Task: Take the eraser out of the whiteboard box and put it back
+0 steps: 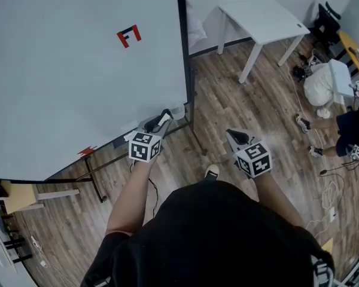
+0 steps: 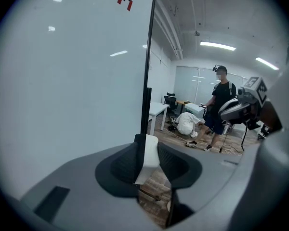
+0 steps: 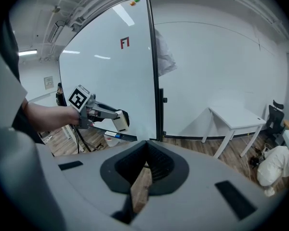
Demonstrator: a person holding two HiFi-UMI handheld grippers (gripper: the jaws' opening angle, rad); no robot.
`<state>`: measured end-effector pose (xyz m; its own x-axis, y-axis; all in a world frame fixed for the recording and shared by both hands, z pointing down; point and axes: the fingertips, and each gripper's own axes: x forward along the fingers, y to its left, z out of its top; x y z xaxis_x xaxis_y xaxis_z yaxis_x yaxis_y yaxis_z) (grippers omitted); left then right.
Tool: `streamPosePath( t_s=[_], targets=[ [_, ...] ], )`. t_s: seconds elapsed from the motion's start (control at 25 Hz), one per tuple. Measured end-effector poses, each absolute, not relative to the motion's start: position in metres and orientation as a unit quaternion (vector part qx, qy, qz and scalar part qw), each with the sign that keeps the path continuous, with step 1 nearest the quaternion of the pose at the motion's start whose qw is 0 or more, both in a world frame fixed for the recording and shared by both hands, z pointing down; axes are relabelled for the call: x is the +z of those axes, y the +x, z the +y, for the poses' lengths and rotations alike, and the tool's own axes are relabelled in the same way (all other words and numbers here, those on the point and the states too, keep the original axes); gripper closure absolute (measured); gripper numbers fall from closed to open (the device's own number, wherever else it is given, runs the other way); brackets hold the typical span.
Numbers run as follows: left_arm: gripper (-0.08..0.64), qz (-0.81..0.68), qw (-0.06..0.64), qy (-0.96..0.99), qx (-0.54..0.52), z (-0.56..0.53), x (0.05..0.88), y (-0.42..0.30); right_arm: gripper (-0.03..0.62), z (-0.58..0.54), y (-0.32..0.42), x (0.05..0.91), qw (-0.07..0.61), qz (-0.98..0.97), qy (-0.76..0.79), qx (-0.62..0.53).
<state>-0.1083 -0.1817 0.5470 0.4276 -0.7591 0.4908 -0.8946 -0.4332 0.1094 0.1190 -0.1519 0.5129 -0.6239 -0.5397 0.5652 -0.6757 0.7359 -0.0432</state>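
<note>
L gripper [image 1: 161,120]: fingers clamped on white eraser [image 2: 147,158], held just beside whiteboard [image 1: 78,70] lower-right corner, over wood floor [image 1: 239,100]. R gripper [image 1: 232,136]: fingers closed tog., nothing betw. them. Room: white table [image 1: 263,17] by wall, person [image 2: 220,107] standing further back.

Shows a white table [image 1: 269,17] standing on a wooden floor [image 1: 239,100]. Finds a black office chair [image 1: 326,18] just beyond the table's far end. Places a white bundle [image 1: 324,84] on the floor near that same end, with loose cables [image 1: 329,196] farther out from the table. Catches a person in dark clothes [image 2: 222,107] standing past the table, beside the bundle.
</note>
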Motion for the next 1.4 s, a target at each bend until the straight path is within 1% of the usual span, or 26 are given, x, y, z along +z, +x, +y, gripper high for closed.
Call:
streamPosePath(
  t_s=[0.68, 1.4],
  targets=[
    [0.42, -0.501, 0.186, 0.825, 0.184, -0.11, 0.552, -0.16, 0.597, -0.102, 0.084, 0.511, 0.267, -0.887, 0.355, 0.124],
    [0.42, -0.496, 0.187, 0.829, 0.177, -0.081, 0.555, -0.191, 0.597, -0.074, 0.064, 0.513, 0.273, -0.882, 0.365, 0.122]
  ],
)
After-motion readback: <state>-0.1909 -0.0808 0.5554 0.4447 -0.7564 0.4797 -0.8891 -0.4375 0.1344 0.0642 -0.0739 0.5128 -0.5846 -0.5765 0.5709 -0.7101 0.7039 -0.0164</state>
